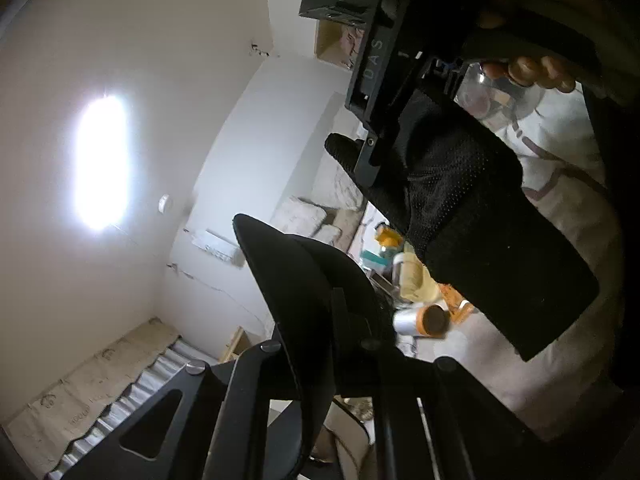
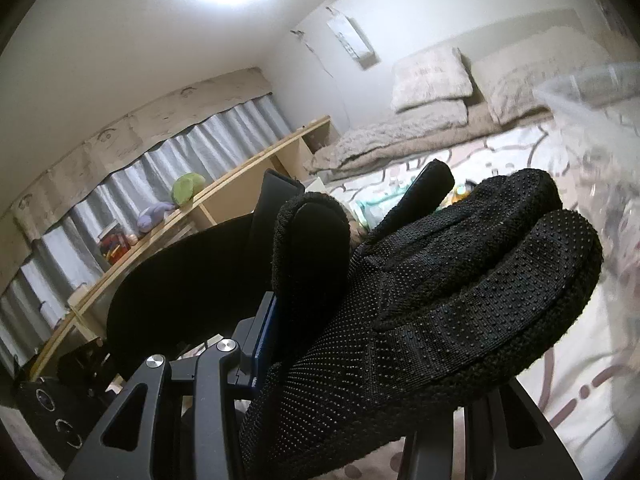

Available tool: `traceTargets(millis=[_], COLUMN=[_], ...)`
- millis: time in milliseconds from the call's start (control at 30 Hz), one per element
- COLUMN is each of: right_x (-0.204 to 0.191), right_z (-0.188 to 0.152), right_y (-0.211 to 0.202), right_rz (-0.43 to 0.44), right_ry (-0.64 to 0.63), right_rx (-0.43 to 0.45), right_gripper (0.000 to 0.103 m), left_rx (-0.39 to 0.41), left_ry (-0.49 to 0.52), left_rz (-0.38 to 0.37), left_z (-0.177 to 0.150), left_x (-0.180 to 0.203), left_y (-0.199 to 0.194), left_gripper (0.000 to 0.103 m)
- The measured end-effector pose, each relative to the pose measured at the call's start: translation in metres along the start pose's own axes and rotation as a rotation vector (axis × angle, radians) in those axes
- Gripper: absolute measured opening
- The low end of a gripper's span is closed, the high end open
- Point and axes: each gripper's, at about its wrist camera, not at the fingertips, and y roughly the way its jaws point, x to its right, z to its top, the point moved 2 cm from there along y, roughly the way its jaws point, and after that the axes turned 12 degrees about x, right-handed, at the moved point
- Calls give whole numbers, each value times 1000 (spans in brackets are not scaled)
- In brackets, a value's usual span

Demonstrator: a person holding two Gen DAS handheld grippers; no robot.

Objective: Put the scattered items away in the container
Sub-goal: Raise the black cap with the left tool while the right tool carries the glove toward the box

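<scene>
Bedding (image 2: 568, 392) with a pale looped print lies under both views. Nearest in the right wrist view, the right claw (image 2: 372, 208) is clamped on a black knit glove (image 2: 460, 300) that fills the middle and lower right of the frame. It is covered in small grip dots, thick and folded, with fuzzy edges. In the left wrist view the same glove (image 1: 460, 216) hangs from the right claw (image 1: 372, 148) at upper centre and reaches toward the lower right.

The left claw (image 1: 344, 320) shows at the bottom of its own frame. I cannot tell how far its jaws are apart.

A clear plastic container (image 2: 592, 88) sits just past the glove at the upper right. Its contents are too blurred to make out. Farther along the bed lie a silver can (image 1: 416, 320) with an orange band and some orange items (image 1: 386, 236). Beyond them are grey pillows (image 2: 432, 76) and a wooden shelf (image 2: 224, 208) with a green plush toy (image 2: 188, 188) on it.
</scene>
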Motion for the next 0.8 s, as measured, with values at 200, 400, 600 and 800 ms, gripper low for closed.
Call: traceTargets(millis=[200,400,600,800], right_x=[-29,-51,-68,-67], right_z=[28,63,108,152], right_y=[-18,-40,-66,-93], right_rz=[-6,-30,-92,-178], right_ry=[-115,-220,-338,-421], right_rx=[26,63,118,174], right_gripper=[44,44,44,44], left_rx=[39,82,142,192], left_ry=[19,23,44,21], left_rz=[57,107,135,137], left_z=[15,33,57,83], left_x=[-25,-57,-79,-93], left_y=[-6,-6,0,7], left_gripper=[10,10,10,11])
